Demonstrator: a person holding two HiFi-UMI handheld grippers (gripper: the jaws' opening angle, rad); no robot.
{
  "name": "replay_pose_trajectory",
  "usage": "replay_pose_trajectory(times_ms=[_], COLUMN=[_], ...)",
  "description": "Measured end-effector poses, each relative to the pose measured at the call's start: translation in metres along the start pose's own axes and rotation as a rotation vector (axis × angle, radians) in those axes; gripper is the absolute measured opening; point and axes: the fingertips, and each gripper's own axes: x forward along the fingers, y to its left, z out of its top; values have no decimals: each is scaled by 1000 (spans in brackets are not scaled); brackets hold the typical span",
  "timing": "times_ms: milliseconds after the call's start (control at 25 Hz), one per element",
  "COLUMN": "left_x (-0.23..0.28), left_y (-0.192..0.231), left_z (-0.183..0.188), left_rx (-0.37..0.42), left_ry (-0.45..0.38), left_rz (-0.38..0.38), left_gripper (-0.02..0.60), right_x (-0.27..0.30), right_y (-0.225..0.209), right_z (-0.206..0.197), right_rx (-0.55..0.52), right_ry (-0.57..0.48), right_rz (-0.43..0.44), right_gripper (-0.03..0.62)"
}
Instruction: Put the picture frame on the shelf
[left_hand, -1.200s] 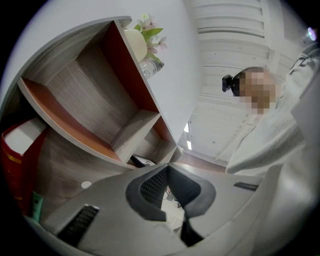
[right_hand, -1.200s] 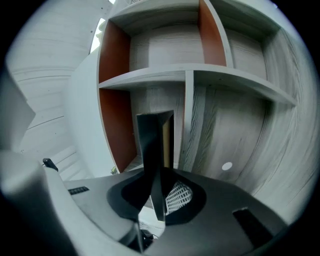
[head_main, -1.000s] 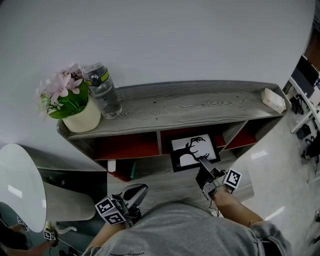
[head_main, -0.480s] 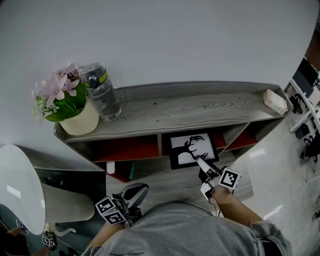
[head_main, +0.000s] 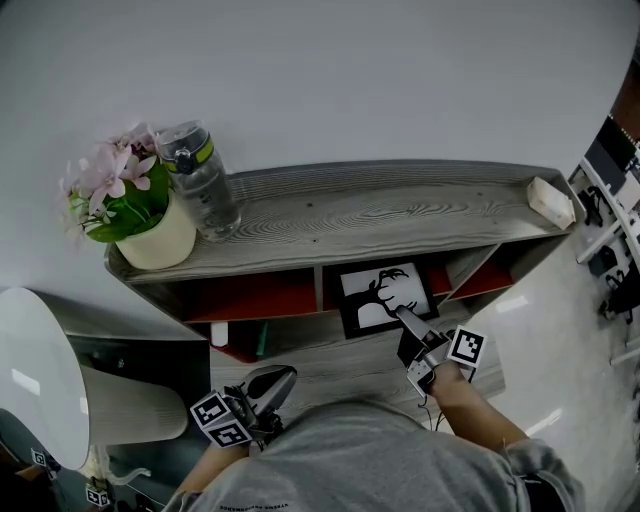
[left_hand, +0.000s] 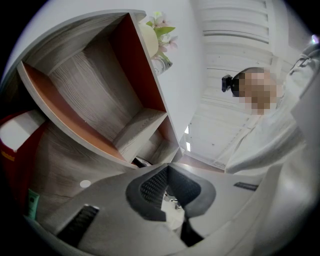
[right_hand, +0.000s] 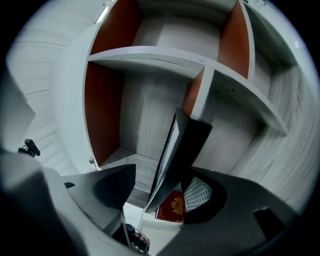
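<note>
Picture frame rests in the shelf, middle compartment.
The fingers of my right gripper are opening around its edge; it looks light, stiff and likely fragile, best pinched by the rim.

The shelf top lies bare along its middle, between the bottle and flowerpot at the left end and a small block at the right. Below, the frame fills the middle cubby's mouth, standing between the right gripper's opening jaws. The left cubby gapes open.
</note>
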Motion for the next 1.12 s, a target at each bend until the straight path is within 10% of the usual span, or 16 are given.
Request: replay_pose_trajectory(times_ms=[200, 400, 560, 680, 1120], left_x=[-2, 0, -2, -5, -7], left_y=[0, -2, -4, -3, -5], left_z=[0, -2, -2, -2, -2], left_rx=[-6, -10, -4, -4, -2], left_ry=[-4, 0, 2, 2, -1], left_rz=[3, -7, -7, -1, -3], left_gripper=[9, 9, 9, 9, 9], right_x=[-13, -15, -20, -20, -3], right_y=[3, -4, 1, 12, 22], right_z=[-26, -64, -73, -69, -50], right_rx=[-132, -755, -1192, -1261, -1248], right_ry=[103, 296, 277, 211, 154], right_rz=[4, -159, -257, -243, -247], right_gripper=[311, 289, 81, -11, -11])
